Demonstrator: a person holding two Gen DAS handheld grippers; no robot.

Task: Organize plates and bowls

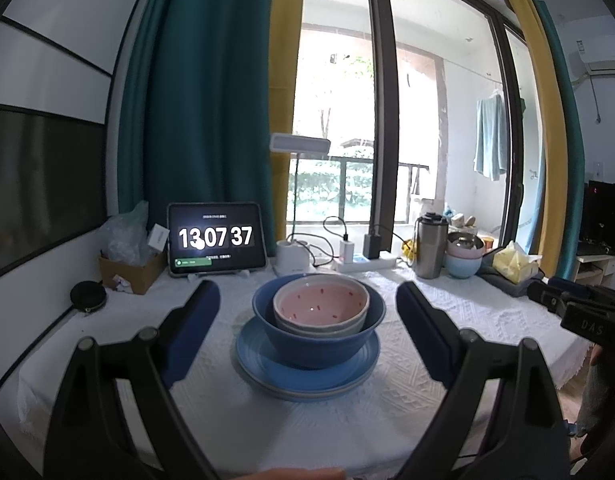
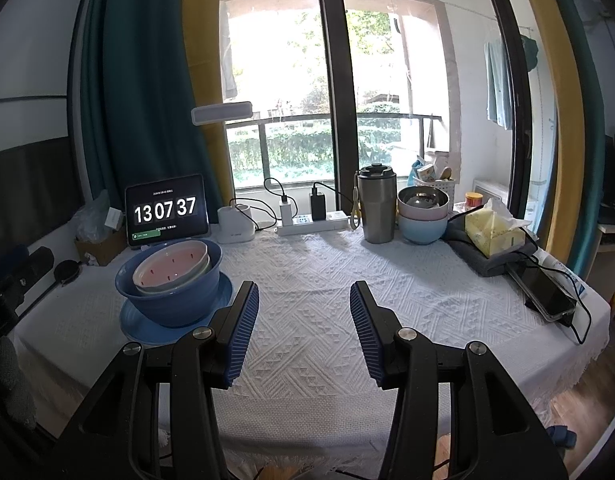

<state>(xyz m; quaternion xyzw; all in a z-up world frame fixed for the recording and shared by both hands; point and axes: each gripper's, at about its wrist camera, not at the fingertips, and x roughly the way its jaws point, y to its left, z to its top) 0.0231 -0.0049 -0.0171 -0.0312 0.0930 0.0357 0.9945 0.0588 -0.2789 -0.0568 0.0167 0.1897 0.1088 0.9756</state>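
Stacked tableware on a table covered by a white woven tablecloth [image 2: 307,280]. A pink ceramic bowl with small red flecks [image 1: 320,303] sits nested in a pale grey-white bowl [image 1: 319,326], which sits inside a large dark blue bowl [image 1: 319,342]; this bowl stands on a light blue round plate [image 1: 307,372] that rests on a paler plate, of which only the rim shows [image 1: 303,394]. The stack stands towards the table's left side, nearer the front edge than the back. The left gripper [image 1: 307,306], with its blue-padded fingers spread wide to either side of the stack, touches nothing and holds nothing. The right gripper [image 2: 304,310] hovers over bare cloth to the right of the stack, half spread and empty. Along the back edge, from left to right: a black tablet showing 13 07 37 [image 2: 166,210], a white desk lamp [image 2: 235,226], a white power strip with chargers [image 2: 311,222], a steel tumbler with a black lid [image 2: 376,208] and a second stack of bowls, light blue at the bottom [image 2: 422,214]. A yellow tissue pack [image 2: 493,230] lies near the back right corner
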